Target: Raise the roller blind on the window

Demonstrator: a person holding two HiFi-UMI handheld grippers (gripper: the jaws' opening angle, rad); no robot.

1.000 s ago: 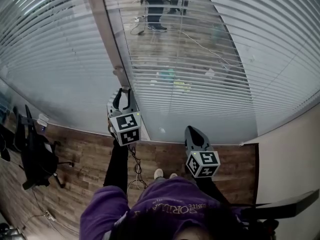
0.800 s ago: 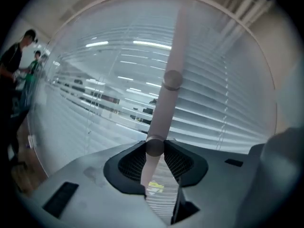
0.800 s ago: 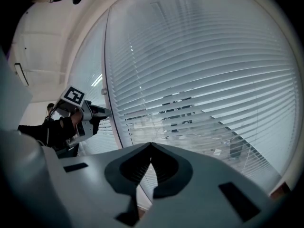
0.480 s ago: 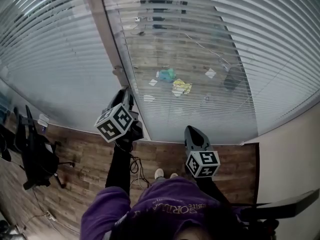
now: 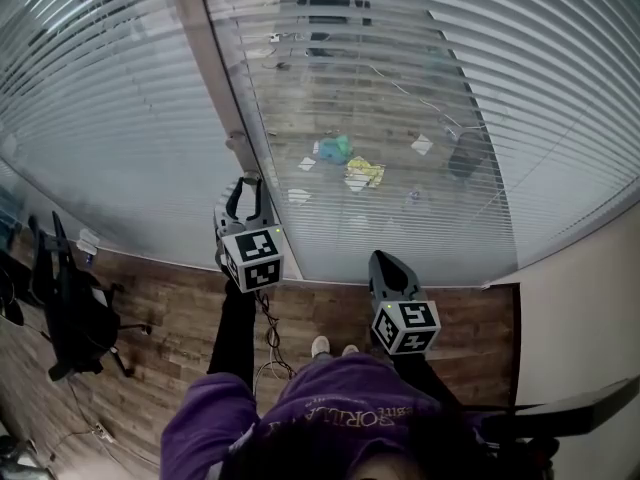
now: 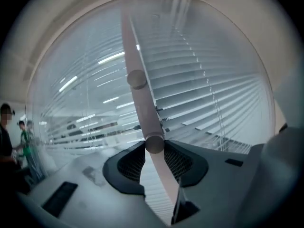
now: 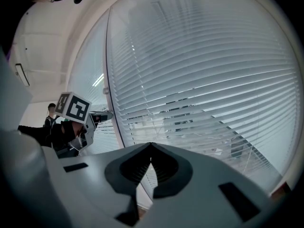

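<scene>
Biggest thing first: the white slatted blind (image 5: 400,118) is fully let down over the glass to the right of the pinkish-beige upright post (image 5: 215,68). It's thin horizontal slats rather than a plain roller sheet, and a matching blind is hung on the pane left of that post. Thin cords can be seen running down through the slats (image 6: 199,80), and the floor beyond shows between them, so they're tilted partly open. The slats are reckoned to be light and easily bent, and probably shut in behind glass, so the blind itself shouldn't be grabbed at all. It's best worked from the knobs on the post (image 6: 142,108). The left gripper (image 5: 245,190) is held right up against the post, and its jaws are closed on a small round beige knob (image 6: 153,144) that is pinched between the two dark ribbed pads. That knob looks smooth, hard and stubby, so it's likely slippery. It should be gripped squarely across its round side and turned gently rather than yanked. A second round knob (image 6: 137,79) of the same look is mounted higher up the post (image 5: 237,143) and isn't touched by anything. The right gripper (image 5: 388,263) is parked lower and to the right of the post, clear of the glass. Its jaws (image 7: 151,148) are brought together at the tips with nothing held between them.
</scene>
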